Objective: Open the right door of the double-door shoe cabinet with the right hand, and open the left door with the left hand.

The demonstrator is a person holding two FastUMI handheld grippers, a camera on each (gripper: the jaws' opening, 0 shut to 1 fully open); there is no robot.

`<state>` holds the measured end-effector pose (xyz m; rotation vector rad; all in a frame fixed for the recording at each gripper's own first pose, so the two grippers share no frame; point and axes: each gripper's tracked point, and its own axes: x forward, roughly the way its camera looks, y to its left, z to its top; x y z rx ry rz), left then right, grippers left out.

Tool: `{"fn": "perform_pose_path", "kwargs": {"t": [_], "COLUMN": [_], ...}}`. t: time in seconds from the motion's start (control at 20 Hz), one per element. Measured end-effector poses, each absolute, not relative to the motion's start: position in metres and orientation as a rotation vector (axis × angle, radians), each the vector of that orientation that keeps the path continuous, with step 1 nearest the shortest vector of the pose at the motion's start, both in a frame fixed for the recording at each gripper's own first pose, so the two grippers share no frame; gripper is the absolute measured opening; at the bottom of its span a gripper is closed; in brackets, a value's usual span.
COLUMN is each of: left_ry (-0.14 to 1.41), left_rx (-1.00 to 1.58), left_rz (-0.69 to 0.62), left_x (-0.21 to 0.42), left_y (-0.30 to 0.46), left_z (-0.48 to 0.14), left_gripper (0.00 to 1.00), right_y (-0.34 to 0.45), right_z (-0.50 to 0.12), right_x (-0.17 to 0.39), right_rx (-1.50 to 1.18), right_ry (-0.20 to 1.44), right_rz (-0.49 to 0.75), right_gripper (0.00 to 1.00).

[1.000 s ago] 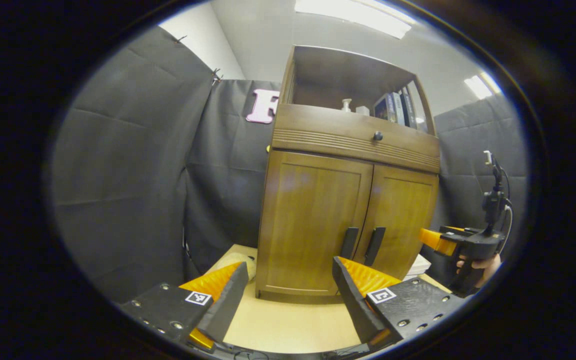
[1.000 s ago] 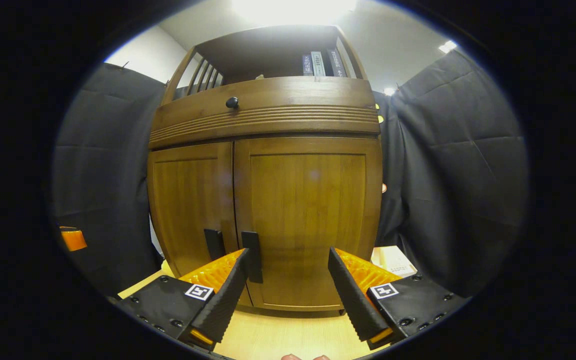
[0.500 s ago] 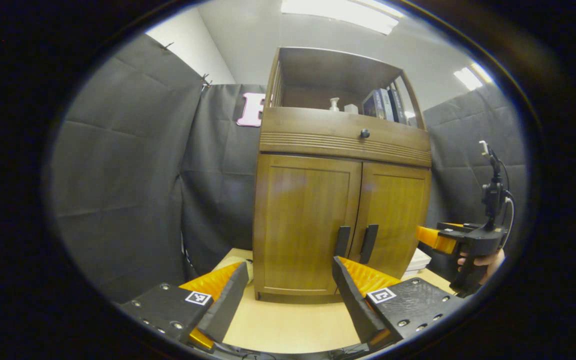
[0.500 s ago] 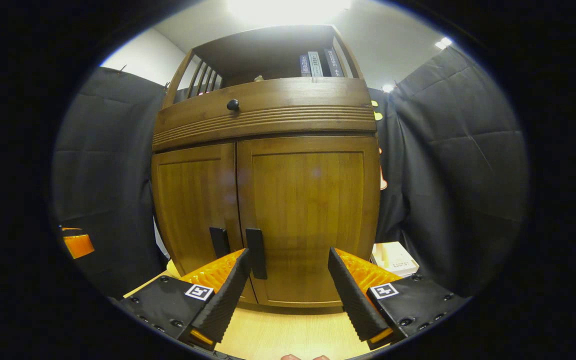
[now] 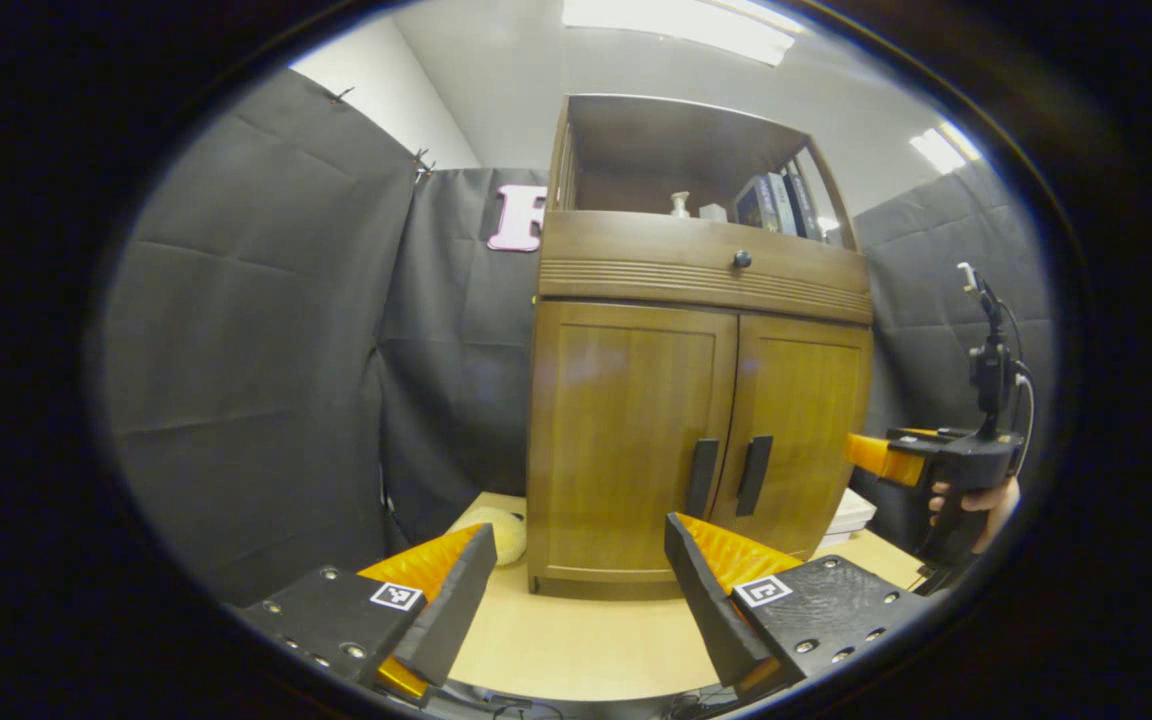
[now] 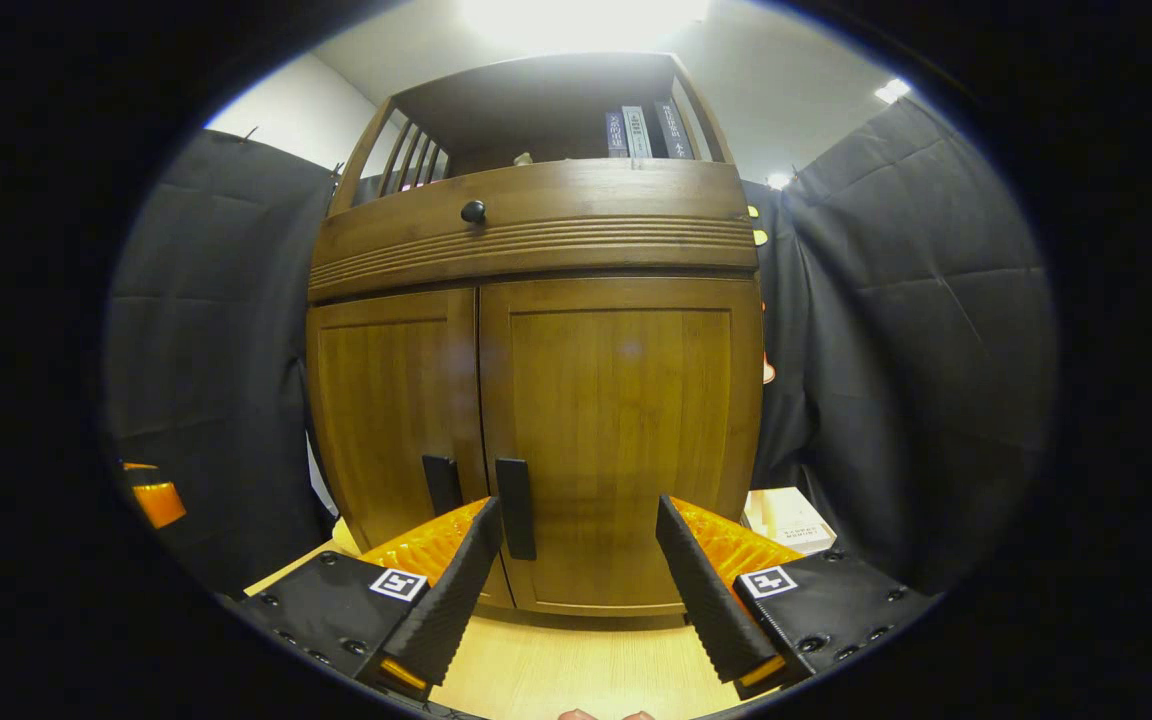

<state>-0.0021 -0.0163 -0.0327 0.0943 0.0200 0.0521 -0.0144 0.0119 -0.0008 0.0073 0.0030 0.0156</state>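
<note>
The brown wooden double-door shoe cabinet (image 6: 536, 400) stands upright on the pale wooden surface (image 6: 576, 680), with both its doors shut flush against the frame, so neither half of the task looks begun. Its two dark, slim vertical handles sit side by side at the centre seam, low on the doors: the right door's handle (image 6: 515, 508) just beside the left door's handle (image 6: 442, 485), which means each gripper must come in close to the other to reach its own. The right gripper (image 6: 576, 575) is released, its jaws spread wide and holding nothing; it faces the right door (image 6: 621, 440) squarely and near, with that handle showing just above its left-hand finger, a likely line-up for closing on the handle first, as the task orders. The left gripper (image 5: 576, 575) is likewise spread open and empty, and it hangs farther back, looking at the cabinet at a slant so the left door (image 5: 626, 440) fills more of its view; from there the right gripper also shows off to the side, carried in a person's hand (image 5: 976, 498) near the cabinet's right edge. Holding the left one back probably leaves room for the right door to swing. Beside the cabinet a pale rounded soft thing (image 5: 501, 530) lies on the surface at its left foot, and a flat white booklet (image 6: 786, 520) lies at its right, both out of the doors' likely sweep as far as I can judge.
</note>
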Motion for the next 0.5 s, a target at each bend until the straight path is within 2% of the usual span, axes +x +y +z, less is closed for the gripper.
{"fn": "perform_pose_path", "kwargs": {"t": [0.05,0.1,0.15,0.5], "left_ry": [0.015,0.008,0.008,0.055], "left_rx": [0.096,0.088,0.071,0.005], "left_rz": [0.065,0.075,0.080,0.102], "left_x": [-0.005,-0.011,-0.013,-0.016], "left_y": [-0.015,-0.012,-0.010,0.013], "left_z": [-0.039,-0.041,-0.044,-0.067], "left_gripper": [0.99,0.99,0.99,0.97], "right_y": [0.013,0.014,0.014,0.033], "right_z": [0.001,0.004,0.007,0.023], "right_x": [-0.014,-0.011,-0.009,0.031], "right_rx": [0.021,0.032,0.040,0.059], "right_ry": [0.002,-0.006,-0.015,-0.063], "right_rz": [0.022,0.023,0.019,0.041], "right_gripper": [0.93,0.98,0.93,0.96]}}
